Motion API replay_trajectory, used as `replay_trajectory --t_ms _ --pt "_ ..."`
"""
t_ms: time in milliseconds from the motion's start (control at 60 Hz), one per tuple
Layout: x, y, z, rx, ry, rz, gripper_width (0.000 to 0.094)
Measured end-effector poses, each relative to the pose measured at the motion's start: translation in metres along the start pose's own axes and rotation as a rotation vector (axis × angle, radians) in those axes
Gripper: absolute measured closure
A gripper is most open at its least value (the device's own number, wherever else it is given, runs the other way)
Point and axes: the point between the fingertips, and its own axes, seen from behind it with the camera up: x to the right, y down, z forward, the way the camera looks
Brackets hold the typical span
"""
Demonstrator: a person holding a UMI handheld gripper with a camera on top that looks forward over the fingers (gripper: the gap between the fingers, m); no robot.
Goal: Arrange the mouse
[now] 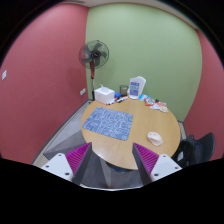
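**Claw high above the surface, holding nothing**

Your mouse can't be made out clearly; small items (152,105) sit at the far side of the round surface (150,135), beside the patterned mat (109,122). Your claw (112,160) hovers well back, fingers spread wide, empty. A fan (94,56) stands beyond.

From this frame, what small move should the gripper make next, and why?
Probably ease forward and down toward the table. The gripper is open, holds nothing and sits high over the near edge, well short of the mat and the clutter at the far side. No mouse can be made out from here, so a closer look comes first.
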Motion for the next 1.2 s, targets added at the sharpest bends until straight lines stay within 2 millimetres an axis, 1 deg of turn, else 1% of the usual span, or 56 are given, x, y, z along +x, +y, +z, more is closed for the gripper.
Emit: replay_trajectory --t_ms 33,67,83,100,117,133,150,233,300,317,333,400,450,517,550,567,583,600,617,700,817,867,933,1000,1117,1150,1167,1183,1200 --pt "0.005 0.004 0.001 -0.011 0.011 0.008 0.0117" --pt "0.014 0.010 0.008 -0.022 0.018 0.017 0.0120" --pt "0.014 0.012 0.003 -0.028 0.021 0.023 0.0118" --pt "0.028 0.019 0.015 -0.030 0.016 0.026 0.0118" --pt "0.033 0.024 0.019 -0.035 0.018 0.031 0.0121" --pt "0.030 0.025 0.021 -0.046 0.030 0.037 0.0118" --pt "0.042 0.032 0.025 -0.050 0.028 0.040 0.0119" --pt "0.074 0.056 0.041 -0.085 0.056 0.056 0.0120" --pt "0.111 0.074 0.059 -0.091 0.098 0.064 0.0118" --pt "0.117 0.076 0.059 -0.094 0.110 0.064 0.0118" --pt "0.127 0.080 0.063 -0.097 0.119 0.064 0.0121" --pt "0.160 0.096 0.087 -0.117 0.154 0.083 0.0119" --pt "0.184 0.104 0.108 -0.124 0.170 0.103 0.0122" --pt "0.214 0.108 0.134 -0.115 0.192 0.118 0.0122" --pt "0.224 0.109 0.151 -0.109 0.207 0.119 0.0121" --pt "0.234 0.109 0.155 -0.106 0.206 0.118 0.0117" --pt "0.237 0.108 0.165 -0.099 0.215 0.119 0.0116" --pt "0.246 0.108 0.170 -0.095 0.213 0.118 0.0114" --pt "0.247 0.107 0.180 -0.090 0.220 0.118 0.0111" --pt "0.265 0.106 0.214 -0.082 0.216 0.113 0.0116" --pt "0.282 0.103 0.251 -0.084 0.207 0.106 0.0134" --pt "0.284 0.101 0.262 -0.090 0.185 0.098 0.0129" --pt "0.286 0.091 0.275 -0.076 0.162 0.092 0.0137" --pt "0.290 0.082 0.282 -0.067 0.157 0.094 0.0136" --pt "0.307 0.069 0.305 -0.063 0.161 0.105 0.0147" --pt "0.310 0.067 0.312 -0.064 0.158 0.113 0.0173" --pt "0.310 0.066 0.314 -0.063 0.156 0.119 0.0167" --pt "0.310 0.064 0.316 -0.061 0.154 0.126 0.0212" --pt "0.310 0.064 0.318 -0.061 0.151 0.130 0.0238"
